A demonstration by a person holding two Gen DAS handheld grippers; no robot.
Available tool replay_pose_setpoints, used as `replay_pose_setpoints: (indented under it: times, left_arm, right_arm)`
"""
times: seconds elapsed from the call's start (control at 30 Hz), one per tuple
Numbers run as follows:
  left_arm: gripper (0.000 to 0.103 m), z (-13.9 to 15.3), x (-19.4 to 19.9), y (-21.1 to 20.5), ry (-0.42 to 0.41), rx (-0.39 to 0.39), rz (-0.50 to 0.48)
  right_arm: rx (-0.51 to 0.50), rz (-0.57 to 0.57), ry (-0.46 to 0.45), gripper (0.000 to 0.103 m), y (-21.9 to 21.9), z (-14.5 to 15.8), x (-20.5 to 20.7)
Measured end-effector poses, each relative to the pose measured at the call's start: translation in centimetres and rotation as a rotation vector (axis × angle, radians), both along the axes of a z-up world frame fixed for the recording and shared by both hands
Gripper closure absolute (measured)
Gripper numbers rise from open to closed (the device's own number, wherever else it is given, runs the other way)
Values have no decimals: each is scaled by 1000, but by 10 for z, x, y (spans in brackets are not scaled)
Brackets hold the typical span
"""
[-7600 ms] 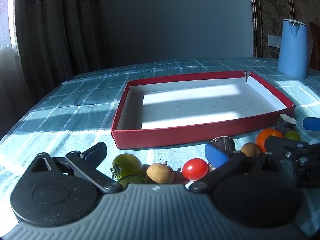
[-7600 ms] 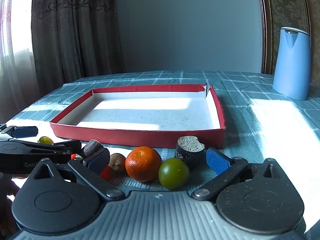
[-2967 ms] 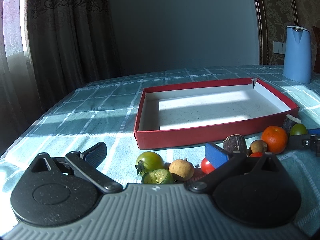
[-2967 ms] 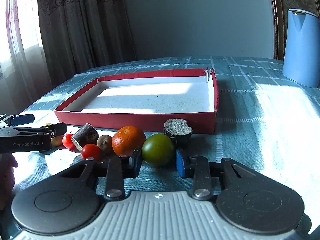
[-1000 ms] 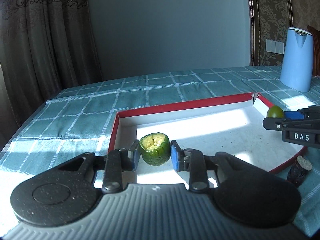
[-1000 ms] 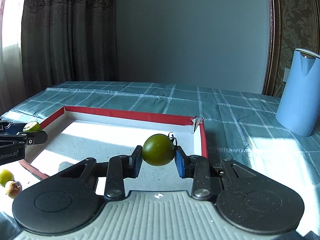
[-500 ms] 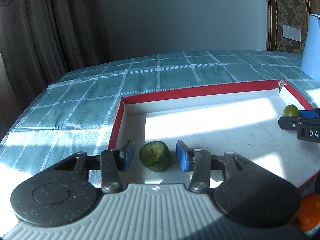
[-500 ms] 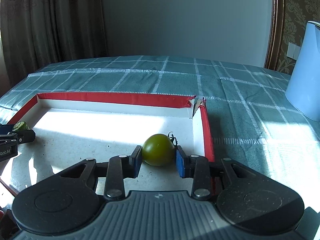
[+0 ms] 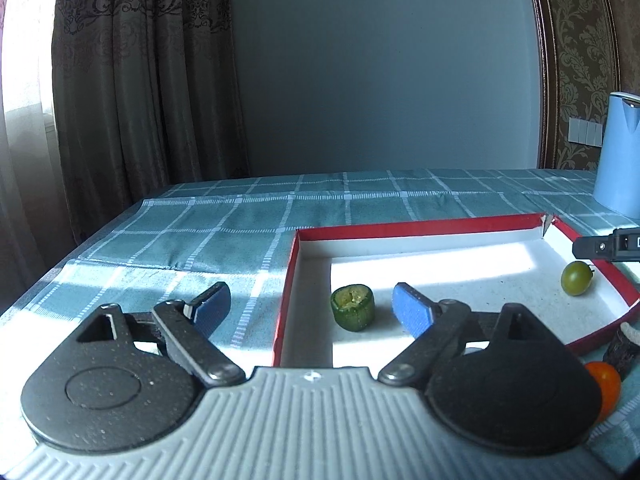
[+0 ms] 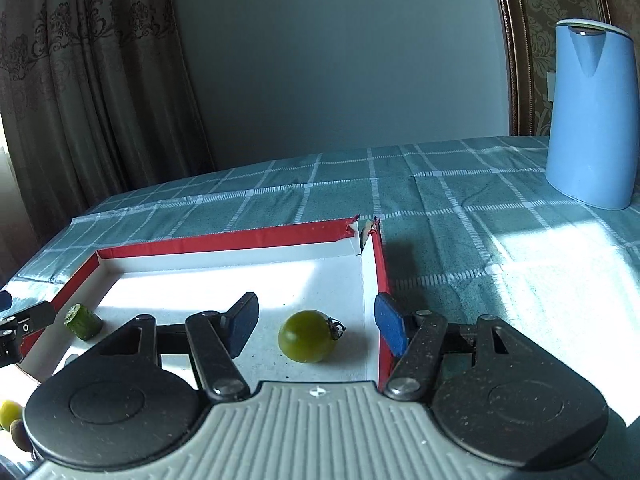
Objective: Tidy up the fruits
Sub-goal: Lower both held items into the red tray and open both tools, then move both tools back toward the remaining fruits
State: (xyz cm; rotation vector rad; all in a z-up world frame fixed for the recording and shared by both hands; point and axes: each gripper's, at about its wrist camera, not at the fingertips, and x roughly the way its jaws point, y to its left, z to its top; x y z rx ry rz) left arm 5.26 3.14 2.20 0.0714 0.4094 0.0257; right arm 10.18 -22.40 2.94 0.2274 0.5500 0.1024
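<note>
Blue-padded left gripper (image 9: 312, 308) and right gripper (image 10: 316, 326) are both opening with nothing clamped, cut green fruit (image 9: 353, 313) resting free between the left pads, green tomato (image 10: 307, 341) free between the right pads, both inside red tray (image 10: 224, 241) on checked tablecloth (image 10: 460, 208), blue kettle (image 10: 592, 112) beyond.

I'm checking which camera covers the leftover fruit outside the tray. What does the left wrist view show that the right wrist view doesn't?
Only the left wrist view shows the round orange fruit and the dark cut stub lying outside the tray's near right corner.

Only the right wrist view shows a small yellow-green fruit and a small brown one at its lower left edge.

Both show the red-rimmed white tray, the cut green fruit piece, the round green tomato and the tall light-blue kettle. Both grippers' jaws are opening, clear of the fruit.
</note>
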Motion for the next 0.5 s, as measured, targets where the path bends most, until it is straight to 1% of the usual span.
replay_pose_setpoints:
  times: [0.07, 0.17, 0.2, 0.27, 0.3, 0.37, 0.4, 0.43, 0.5]
  left_arm:
    - [16, -2, -18, 7, 4, -4, 1]
    - [15, -6, -43, 14, 0, -18, -37]
    - [13, -6, -51, 14, -12, -5, -47]
    - [10, -8, -59, 15, -35, 21, -27]
    - [8, -8, -58, 18, -25, 15, -15]
    - [9, -9, -50, 27, 22, -34, -5]
    - [9, -10, -46, 29, 40, -42, 12]
    - [10, -13, -42, 30, 63, -33, 43]
    - [10, -16, -36, 31, 110, -31, 51]
  right_arm:
    - [28, -21, -27, 39, -5, 3, -11]
    - [1, -33, -52, 39, -7, 4, -26]
    - [-2, -38, -56, 39, -8, 4, -32]
    - [19, -41, -61, 39, -11, 3, -41]
    - [32, -43, -59, 39, -13, 2, -45]
    - [48, -53, -54, 39, -18, 0, -50]
    - [53, -59, -51, 39, -20, -1, -52]
    - [59, -67, -51, 39, -22, -1, -54]
    - [68, -87, -52, 39, -26, -2, -54]
